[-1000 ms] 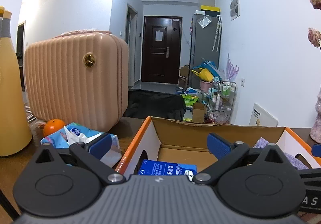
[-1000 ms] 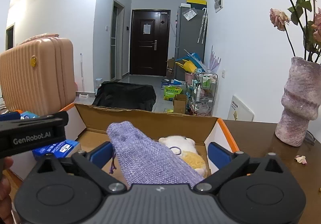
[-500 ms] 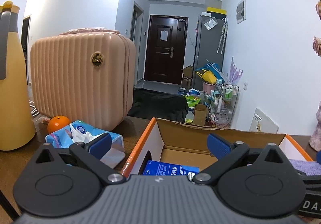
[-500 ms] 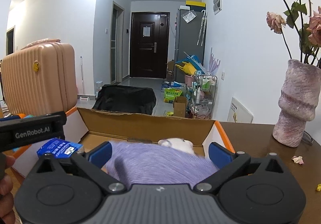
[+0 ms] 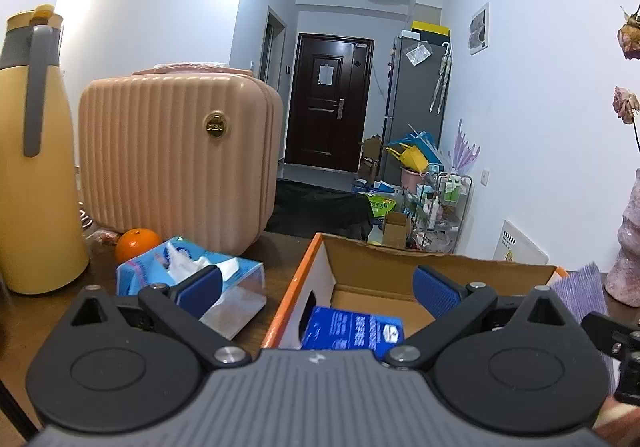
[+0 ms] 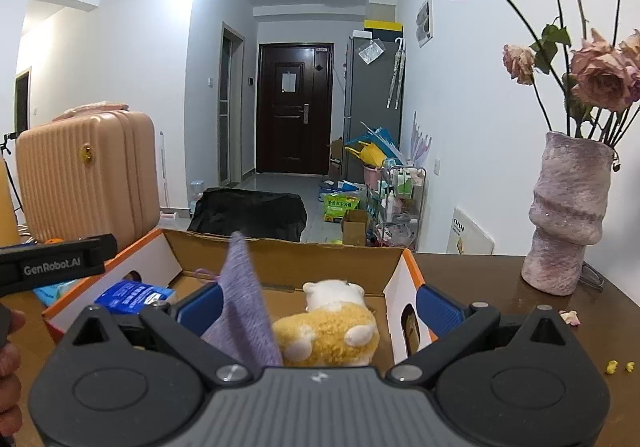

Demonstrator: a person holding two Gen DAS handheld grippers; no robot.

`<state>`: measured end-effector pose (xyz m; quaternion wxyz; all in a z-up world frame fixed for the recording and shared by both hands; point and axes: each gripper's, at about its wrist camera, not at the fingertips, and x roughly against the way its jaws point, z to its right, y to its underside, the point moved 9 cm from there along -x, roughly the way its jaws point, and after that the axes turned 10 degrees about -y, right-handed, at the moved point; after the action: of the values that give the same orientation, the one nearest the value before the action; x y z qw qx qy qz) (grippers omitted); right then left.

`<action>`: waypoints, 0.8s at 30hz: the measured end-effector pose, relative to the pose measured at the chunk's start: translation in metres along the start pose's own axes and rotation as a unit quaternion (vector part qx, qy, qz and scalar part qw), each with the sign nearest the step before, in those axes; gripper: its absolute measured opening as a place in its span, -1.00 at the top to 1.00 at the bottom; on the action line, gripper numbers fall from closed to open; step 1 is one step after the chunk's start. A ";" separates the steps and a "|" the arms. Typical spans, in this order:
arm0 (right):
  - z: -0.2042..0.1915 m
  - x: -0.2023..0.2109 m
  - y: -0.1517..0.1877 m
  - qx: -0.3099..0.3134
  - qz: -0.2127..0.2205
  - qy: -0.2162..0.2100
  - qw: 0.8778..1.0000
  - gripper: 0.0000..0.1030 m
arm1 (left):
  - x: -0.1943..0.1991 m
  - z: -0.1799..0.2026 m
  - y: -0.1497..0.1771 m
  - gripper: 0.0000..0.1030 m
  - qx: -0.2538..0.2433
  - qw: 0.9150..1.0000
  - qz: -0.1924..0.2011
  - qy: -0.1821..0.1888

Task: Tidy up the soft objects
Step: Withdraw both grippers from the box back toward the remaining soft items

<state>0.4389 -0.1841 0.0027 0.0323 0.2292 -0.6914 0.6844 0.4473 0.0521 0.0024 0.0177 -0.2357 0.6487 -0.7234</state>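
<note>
Purple knit cloth (image 6: 244, 311) sits between your right gripper (image 6: 318, 307) fingers, draped over the left-side pad (image 6: 200, 307) and standing up in a peak above the cardboard box (image 6: 288, 259). Right jaws are spread wide; the far pad is well apart from the cloth, so it's draped, not clamped. From the left wrist view the same cloth (image 5: 580, 291) shows at the box's right end.

Inside the box: plush toy (image 6: 332, 323), yellow and white, lying on the box floor just beside the cloth, right of it. Blue packet (image 6: 134, 297) lies at the box's left end; in the left wrist view it (image 5: 352, 329) is right in front of the camera, between the fingers' line of sight but lower down.

Your left gripper (image 5: 316, 293) is released, jaws wide, holding nothing, hovering over the box's left wall (image 5: 296, 295). Its body, marked GenRobot.AI, shows in the right wrist view at the left edge.

Left of the box on the wooden table (image 5: 36, 311): tissue pack (image 5: 188, 267), with 1 orange (image 5: 138, 243) behind it. Behind those, a pink ribbed suitcase (image 5: 176, 159) and a yellow thermos jug (image 5: 34, 151).

Right of the box: mauve vase (image 6: 568, 215) with dried roses (image 6: 596, 75), standing on the table well apart from the box. A few petals (image 6: 570, 317) lie near its base.
</note>
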 end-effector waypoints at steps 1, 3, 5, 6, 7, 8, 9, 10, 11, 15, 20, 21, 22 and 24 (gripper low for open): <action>0.000 0.003 0.001 0.001 0.001 -0.001 1.000 -1.00 | 0.002 -0.001 0.001 -1.00 -0.002 1.000 0.000 0.000; -0.002 0.012 0.004 0.003 0.005 -0.002 1.000 -1.00 | 0.007 -0.005 0.003 -1.00 -0.005 1.000 0.001 -0.001; -0.003 0.019 0.006 0.003 0.009 -0.002 1.000 -1.00 | 0.013 -0.008 0.004 -1.00 -0.007 1.000 0.003 -0.002; -0.002 0.023 0.007 0.003 0.011 -0.002 1.000 -1.00 | 0.016 -0.011 0.005 -1.00 -0.007 1.000 0.004 -0.003; -0.002 0.027 0.008 0.003 0.012 -0.003 1.000 -1.00 | 0.019 -0.013 0.005 -1.00 -0.007 1.000 0.005 -0.003; -0.002 0.030 0.009 0.003 0.013 -0.003 1.000 -1.00 | 0.021 -0.014 0.006 -1.00 -0.007 1.000 0.004 -0.003; -0.002 0.034 0.011 0.003 0.014 -0.003 1.000 -1.00 | 0.023 -0.016 0.007 -1.00 -0.007 1.000 0.004 -0.003; -0.002 0.037 0.013 0.003 0.014 -0.003 1.000 -1.00 | 0.025 -0.017 0.009 -1.00 -0.008 1.000 0.003 -0.003; -0.002 0.040 0.016 0.002 0.014 -0.003 1.000 -1.00 | 0.027 -0.019 0.011 -1.00 -0.009 1.000 0.001 -0.004; -0.001 0.051 0.026 0.000 0.014 -0.002 1.000 -1.00 | 0.037 -0.026 0.017 -1.00 -0.015 1.000 -0.001 -0.005; 0.001 0.065 0.034 -0.005 0.016 0.001 1.000 -1.00 | 0.051 -0.033 0.024 -1.00 -0.021 1.000 -0.002 -0.002; 0.002 0.068 0.036 -0.006 0.016 0.002 1.000 -1.00 | 0.053 -0.034 0.026 -1.00 -0.023 1.000 -0.003 -0.001; 0.002 0.070 0.038 -0.007 0.015 0.003 1.000 -1.00 | 0.056 -0.035 0.027 -1.00 -0.026 1.000 -0.004 0.000; 0.003 0.076 0.043 -0.006 0.015 0.005 1.000 -1.00 | 0.063 -0.037 0.030 -1.00 -0.029 1.000 -0.004 0.001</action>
<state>0.3560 -0.2097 -0.0102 0.0270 0.2156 -0.6989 0.6814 0.3690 0.0610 -0.0079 0.0071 -0.2379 0.6685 -0.7046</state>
